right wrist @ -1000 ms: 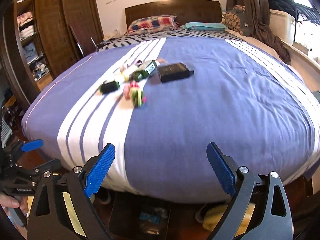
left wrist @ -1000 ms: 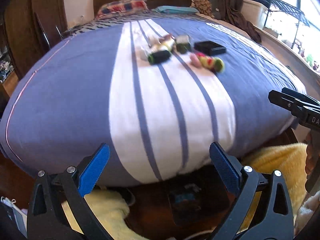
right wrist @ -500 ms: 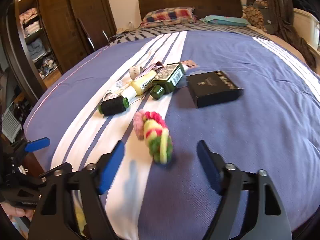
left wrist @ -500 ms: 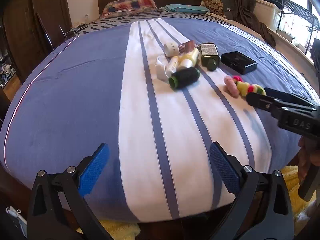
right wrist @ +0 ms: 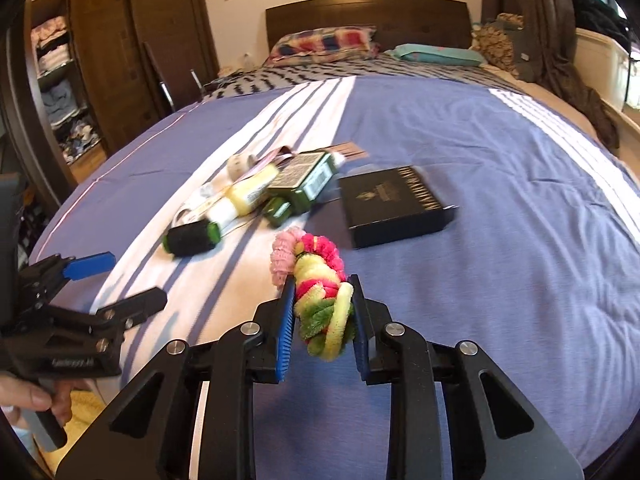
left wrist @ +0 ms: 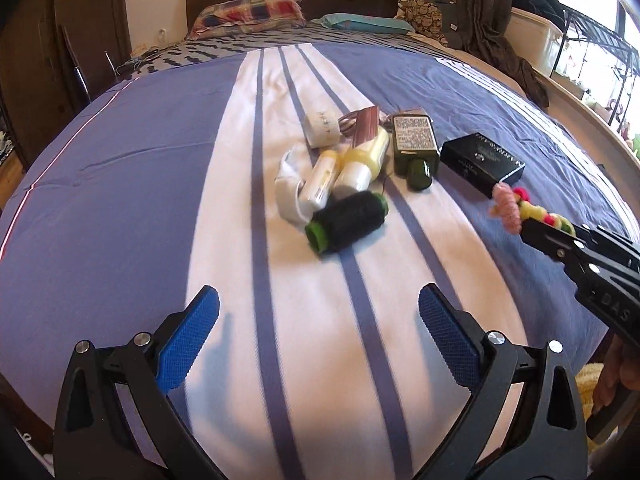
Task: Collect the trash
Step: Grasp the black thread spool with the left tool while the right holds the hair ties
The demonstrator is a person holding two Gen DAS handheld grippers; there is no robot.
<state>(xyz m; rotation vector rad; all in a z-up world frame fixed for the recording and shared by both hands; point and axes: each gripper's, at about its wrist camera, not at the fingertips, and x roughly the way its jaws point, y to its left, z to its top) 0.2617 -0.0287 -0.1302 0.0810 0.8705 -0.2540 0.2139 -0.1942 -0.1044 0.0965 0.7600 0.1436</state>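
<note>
Fuzzy pink, yellow and green braided ring [right wrist: 320, 300], low on the blue striped bed [right wrist: 500, 152], is pinched in the right tool [right wrist: 322, 316] (left tool [left wrist: 318, 316] spread, idle); squeeze firmly, lift straight up

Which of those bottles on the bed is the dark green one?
The flat, square-shouldered bottle with the printed label, lying beside the black box. The two bottles on its other side are pale yellow and white.
</note>
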